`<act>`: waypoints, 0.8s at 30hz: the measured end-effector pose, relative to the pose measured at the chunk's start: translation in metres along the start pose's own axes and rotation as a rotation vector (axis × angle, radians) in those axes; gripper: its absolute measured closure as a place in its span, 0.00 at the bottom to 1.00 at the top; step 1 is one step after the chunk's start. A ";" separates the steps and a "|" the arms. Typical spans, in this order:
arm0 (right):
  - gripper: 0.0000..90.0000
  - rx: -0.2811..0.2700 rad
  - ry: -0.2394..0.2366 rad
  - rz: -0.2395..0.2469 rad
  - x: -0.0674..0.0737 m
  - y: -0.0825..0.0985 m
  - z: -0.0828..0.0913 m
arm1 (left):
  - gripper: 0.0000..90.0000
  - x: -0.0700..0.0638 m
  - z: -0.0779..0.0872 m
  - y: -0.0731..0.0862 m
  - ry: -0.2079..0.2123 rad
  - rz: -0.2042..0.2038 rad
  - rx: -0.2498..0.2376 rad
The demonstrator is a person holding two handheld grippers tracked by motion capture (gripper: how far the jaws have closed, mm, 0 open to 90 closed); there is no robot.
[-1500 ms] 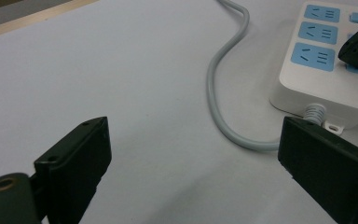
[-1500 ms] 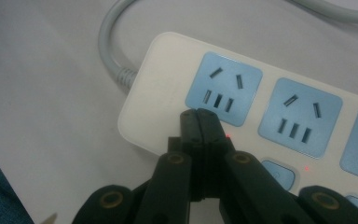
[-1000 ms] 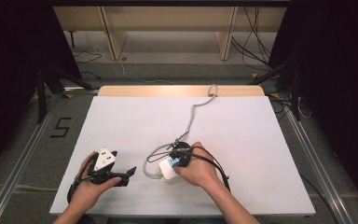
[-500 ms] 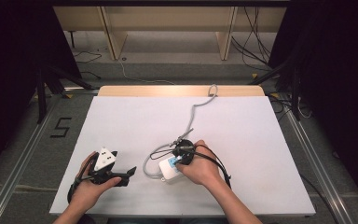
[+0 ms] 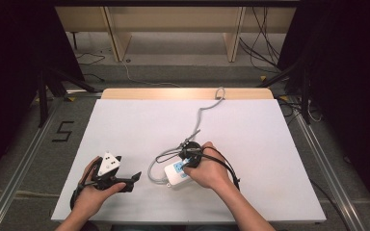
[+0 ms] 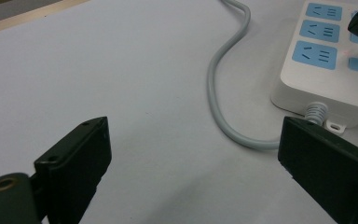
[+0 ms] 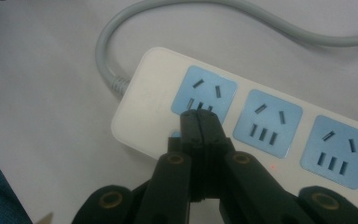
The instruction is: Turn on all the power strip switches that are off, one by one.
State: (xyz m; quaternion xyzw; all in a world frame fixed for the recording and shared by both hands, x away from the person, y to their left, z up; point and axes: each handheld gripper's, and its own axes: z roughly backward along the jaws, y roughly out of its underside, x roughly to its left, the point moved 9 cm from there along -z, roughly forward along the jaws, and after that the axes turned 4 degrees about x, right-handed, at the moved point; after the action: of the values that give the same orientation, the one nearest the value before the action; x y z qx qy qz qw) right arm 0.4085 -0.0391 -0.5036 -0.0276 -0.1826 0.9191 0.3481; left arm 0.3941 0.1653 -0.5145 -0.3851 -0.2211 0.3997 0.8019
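A white power strip (image 5: 176, 173) with blue socket faces (image 7: 204, 93) lies on the white table near the front centre. Its grey cable (image 5: 200, 118) loops left of it and runs to the table's far edge. My right gripper (image 7: 199, 117) is shut with nothing between its jaws, and its tips rest on the strip beside the end socket, over a small blue button. My left gripper (image 6: 191, 161) stands open at the front left, low over the table, pointing toward the strip (image 6: 328, 60) and the cable's bend (image 6: 216, 93). Nothing lies between its jaws.
The white table surface (image 5: 139, 125) has a wooden strip along its far edge (image 5: 173, 93). A black cable (image 5: 166, 156) trails from the right gripper beside the strip. Metal rails (image 5: 318, 159) flank the table, with dark floor and loose cables beyond.
The right hand has shifted slightly toward the power strip, its shut jaws settling on the strip's end. The left gripper has stayed put.
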 end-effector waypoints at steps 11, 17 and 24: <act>1.00 0.011 0.005 -0.007 -0.004 0.004 0.003 | 0.10 0.000 -0.001 0.000 0.000 -0.001 0.001; 1.00 0.015 0.006 -0.013 -0.006 0.005 0.005 | 0.10 0.000 -0.001 0.000 0.002 0.000 0.004; 1.00 0.014 0.007 -0.018 -0.008 0.007 0.007 | 0.10 -0.001 -0.001 0.000 0.002 -0.001 0.005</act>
State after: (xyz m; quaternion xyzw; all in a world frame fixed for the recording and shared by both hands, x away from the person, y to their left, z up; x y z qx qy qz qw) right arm 0.4092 -0.0516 -0.4998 -0.0268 -0.1749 0.9171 0.3572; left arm 0.3941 0.1645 -0.5155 -0.3832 -0.2196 0.3996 0.8033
